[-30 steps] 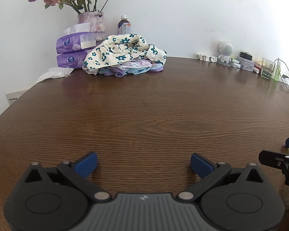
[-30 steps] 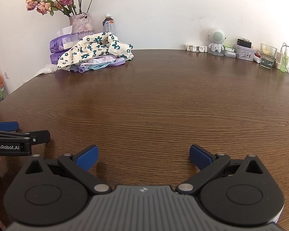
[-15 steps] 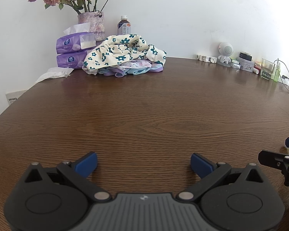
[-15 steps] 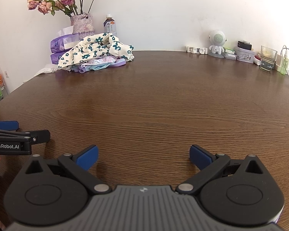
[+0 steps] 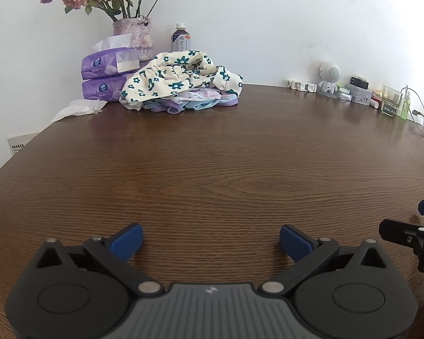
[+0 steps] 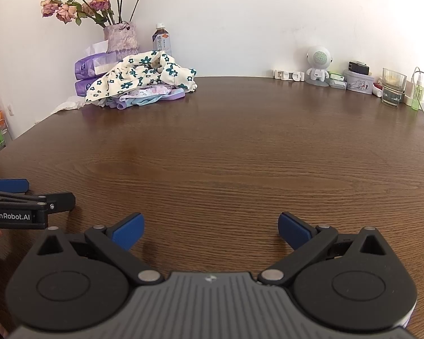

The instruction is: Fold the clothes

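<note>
Table (image 5: 212, 155), dark wood grain, fills both views. Clothes pile (image 5: 181, 84), floral garment on top, lies at eleven o'clock by the wall, beside purple tissue packs (image 5: 107, 76). Left tongs (image 5: 211, 240) and right tongs (image 6: 211, 227) gape wide, holding nothing.

Ahead of my tongs, dark wood-grain table (image 5: 212, 175) with soft sheen, far left I see crumpled floral cotton cloth (image 5: 178, 79), glossy plastic tissue packs (image 5: 104, 76), far right clear glass tumbler (image 6: 393, 86), matt black plastic left gripper (image 5: 210, 238)
</note>
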Available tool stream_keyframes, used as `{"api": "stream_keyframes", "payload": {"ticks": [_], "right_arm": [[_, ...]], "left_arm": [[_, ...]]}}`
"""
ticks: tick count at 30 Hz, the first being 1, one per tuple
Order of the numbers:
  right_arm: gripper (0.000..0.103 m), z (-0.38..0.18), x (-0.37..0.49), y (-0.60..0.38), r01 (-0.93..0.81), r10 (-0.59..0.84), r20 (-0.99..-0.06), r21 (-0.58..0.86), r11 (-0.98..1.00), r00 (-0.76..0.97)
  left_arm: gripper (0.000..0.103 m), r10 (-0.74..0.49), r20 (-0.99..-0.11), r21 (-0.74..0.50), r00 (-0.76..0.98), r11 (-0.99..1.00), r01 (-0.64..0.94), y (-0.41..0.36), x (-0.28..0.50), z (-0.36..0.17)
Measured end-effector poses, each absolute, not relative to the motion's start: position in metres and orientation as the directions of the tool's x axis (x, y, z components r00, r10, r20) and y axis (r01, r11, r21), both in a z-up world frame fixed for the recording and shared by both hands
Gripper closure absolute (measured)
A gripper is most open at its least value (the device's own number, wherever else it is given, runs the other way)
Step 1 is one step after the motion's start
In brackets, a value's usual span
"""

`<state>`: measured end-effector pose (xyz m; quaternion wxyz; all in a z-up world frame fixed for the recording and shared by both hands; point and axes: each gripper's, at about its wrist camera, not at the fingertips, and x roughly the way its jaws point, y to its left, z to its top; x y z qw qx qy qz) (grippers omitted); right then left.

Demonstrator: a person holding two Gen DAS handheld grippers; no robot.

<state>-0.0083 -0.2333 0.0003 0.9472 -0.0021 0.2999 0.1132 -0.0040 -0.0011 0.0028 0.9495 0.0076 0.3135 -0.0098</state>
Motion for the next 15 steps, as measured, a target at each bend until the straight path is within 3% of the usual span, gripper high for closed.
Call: {"api": "stream_keyframes", "payload": {"ticks": [15], "right_arm": [[0.0,0.0002,-0.0094,-0.233,-0.215,0.213,-0.563,0.064,0.975,0.799]], "left_arm": [[0.0,-0.015,-0.594,0.007,0.804,1.0,0.024,-0.0025,-0.0044,0.0027]]}}
